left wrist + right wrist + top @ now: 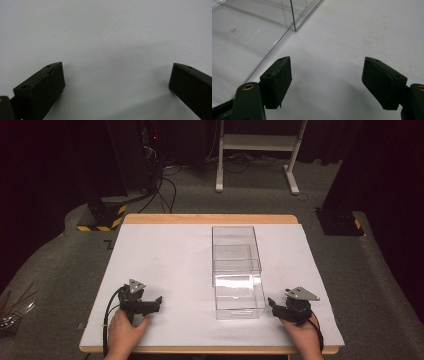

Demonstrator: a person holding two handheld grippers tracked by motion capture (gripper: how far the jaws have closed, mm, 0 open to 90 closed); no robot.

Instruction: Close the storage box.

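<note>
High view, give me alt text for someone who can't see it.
A clear plastic box stands on a white table, apparently a drawer pulled partway out toward the person. Two hands rest at the near edge, one on each side of the box, apart from it; the left gripper and the right gripper both point inward at it. Behind the table lie grey floor and dark equipment.

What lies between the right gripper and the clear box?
Nothing: in the high view, only bare white table separates the right gripper from the clear box.
</note>
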